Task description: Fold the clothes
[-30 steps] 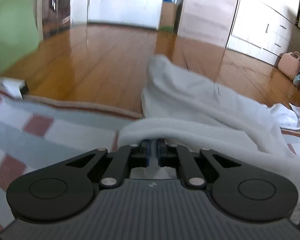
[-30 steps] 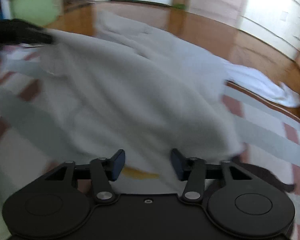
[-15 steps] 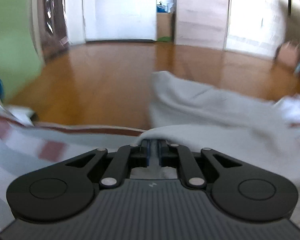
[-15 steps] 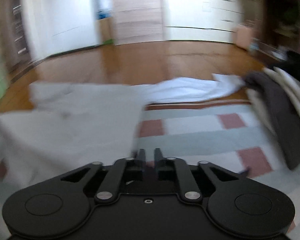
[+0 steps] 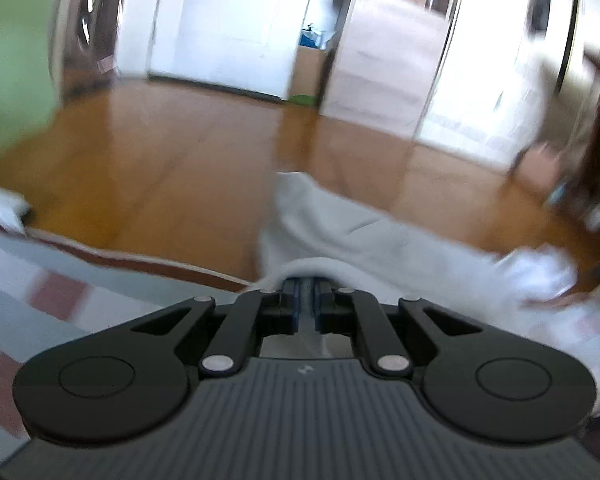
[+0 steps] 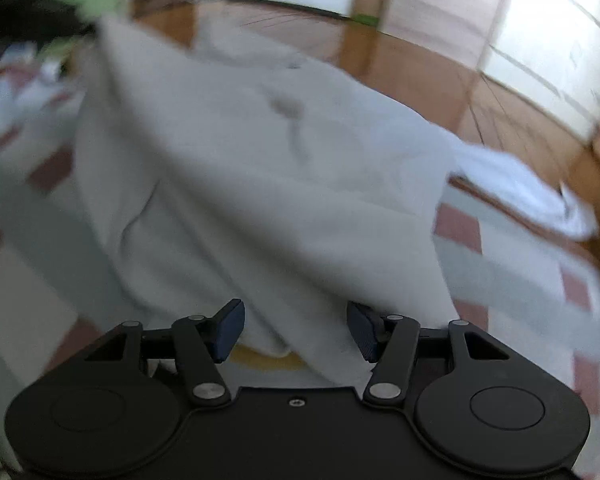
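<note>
A white garment point(image 6: 260, 168) lies spread over a checked blanket point(image 6: 500, 272), its far end trailing onto the wooden floor. My left gripper point(image 5: 309, 304) is shut on an edge of this garment point(image 5: 360, 236), with cloth pinched between the pads. My right gripper point(image 6: 296, 330) is open, its blue pads either side of the garment's near edge, with a yellow patch of cloth showing underneath. The left gripper appears as a dark shape at the garment's far left corner point(image 6: 48, 28). Both views are blurred by motion.
Another white cloth point(image 6: 532, 196) lies at the blanket's right edge on the wooden floor point(image 5: 160, 168). A green surface point(image 5: 8, 40) stands at the left. White cabinets point(image 6: 556, 60) and a doorway are at the back.
My right gripper was shut and turned right half a second ago; now it is open again at the garment's near edge. My left gripper stays shut on the cloth and has lifted and tilted.
</note>
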`<action>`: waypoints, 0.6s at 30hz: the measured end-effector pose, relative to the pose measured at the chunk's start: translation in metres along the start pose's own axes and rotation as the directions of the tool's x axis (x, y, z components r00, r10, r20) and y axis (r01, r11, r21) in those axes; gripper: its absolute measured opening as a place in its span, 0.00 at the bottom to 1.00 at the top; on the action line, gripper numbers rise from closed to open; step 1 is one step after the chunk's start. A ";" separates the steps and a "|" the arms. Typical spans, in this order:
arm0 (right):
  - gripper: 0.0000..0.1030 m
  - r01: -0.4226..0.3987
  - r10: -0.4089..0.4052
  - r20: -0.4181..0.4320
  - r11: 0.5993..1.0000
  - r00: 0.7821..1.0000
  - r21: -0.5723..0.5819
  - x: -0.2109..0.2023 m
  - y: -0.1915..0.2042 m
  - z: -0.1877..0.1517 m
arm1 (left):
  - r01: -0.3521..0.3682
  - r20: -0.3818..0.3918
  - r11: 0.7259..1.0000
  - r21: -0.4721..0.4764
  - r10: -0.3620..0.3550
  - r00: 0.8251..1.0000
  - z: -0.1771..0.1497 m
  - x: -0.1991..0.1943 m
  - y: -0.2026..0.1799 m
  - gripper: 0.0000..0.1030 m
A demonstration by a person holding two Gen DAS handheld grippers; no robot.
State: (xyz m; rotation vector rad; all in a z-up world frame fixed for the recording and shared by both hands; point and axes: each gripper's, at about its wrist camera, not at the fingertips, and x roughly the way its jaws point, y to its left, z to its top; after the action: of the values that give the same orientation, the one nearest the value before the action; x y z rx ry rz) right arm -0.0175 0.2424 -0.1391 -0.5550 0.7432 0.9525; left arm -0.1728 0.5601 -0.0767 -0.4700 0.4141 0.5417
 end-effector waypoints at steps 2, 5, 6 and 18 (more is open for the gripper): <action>0.52 -0.015 0.014 0.014 0.999 1.000 0.041 -0.003 -0.005 0.000 | 0.050 -0.020 0.995 -0.086 -0.052 0.998 0.001 0.003 0.012 0.06; 0.52 -0.062 0.060 0.072 0.997 0.996 0.036 -0.012 0.002 -0.001 | 0.077 -0.027 0.985 -0.152 -0.082 0.996 0.000 0.006 0.022 0.06; 0.52 -0.075 0.072 0.087 0.997 0.994 0.024 -0.014 0.007 0.000 | 0.085 -0.021 0.984 -0.157 -0.090 0.996 0.000 0.006 0.022 0.06; 0.55 -0.091 0.085 0.121 0.995 0.989 0.048 0.023 0.022 0.018 | 0.184 0.018 0.964 -0.194 -0.184 0.983 -0.003 0.006 0.023 0.06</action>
State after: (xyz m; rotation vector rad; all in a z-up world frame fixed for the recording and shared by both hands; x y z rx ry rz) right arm -0.0225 0.2776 -0.1474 -0.4173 0.6888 1.0354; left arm -0.1825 0.5786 -0.0891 -0.6897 0.3142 0.4033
